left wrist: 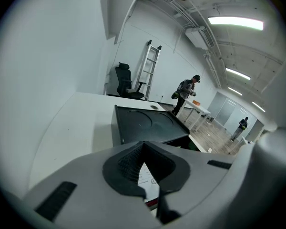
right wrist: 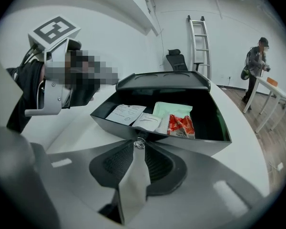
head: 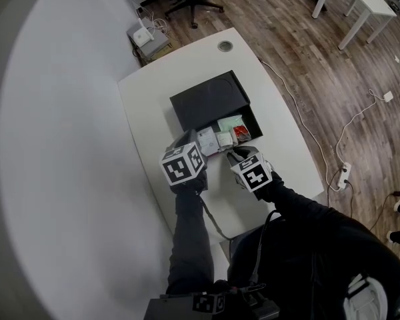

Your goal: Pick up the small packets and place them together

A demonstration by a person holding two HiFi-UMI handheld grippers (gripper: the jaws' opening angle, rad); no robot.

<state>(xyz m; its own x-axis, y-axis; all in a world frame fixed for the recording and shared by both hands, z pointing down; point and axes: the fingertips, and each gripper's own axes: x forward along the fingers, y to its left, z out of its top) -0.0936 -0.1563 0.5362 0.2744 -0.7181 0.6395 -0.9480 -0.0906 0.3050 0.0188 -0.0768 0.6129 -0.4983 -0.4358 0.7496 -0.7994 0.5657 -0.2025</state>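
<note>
A black box (head: 256, 120) stands on the white table with its lid (head: 210, 99) laid back behind it. Inside lie two white packets (right wrist: 126, 113) (right wrist: 148, 121), a pale green packet (right wrist: 174, 109) and a red packet (right wrist: 182, 125). My right gripper (right wrist: 139, 140) hovers just before the box's near wall, shut on a silvery packet (right wrist: 132, 185) that stands edge-on between the pads. My left gripper (left wrist: 143, 144) is at the box's near left corner, its tips together. A printed white packet (left wrist: 150, 178) shows beneath through the gap between its pads. In the head view both grippers (head: 195, 149) (head: 237, 155) sit side by side.
The table's right edge (head: 300, 145) drops to a wooden floor with cables. A wall runs along the table's left side. Far off stand an office chair (left wrist: 126, 82), a ladder (left wrist: 150, 68), another white table (head: 357, 5) and two persons.
</note>
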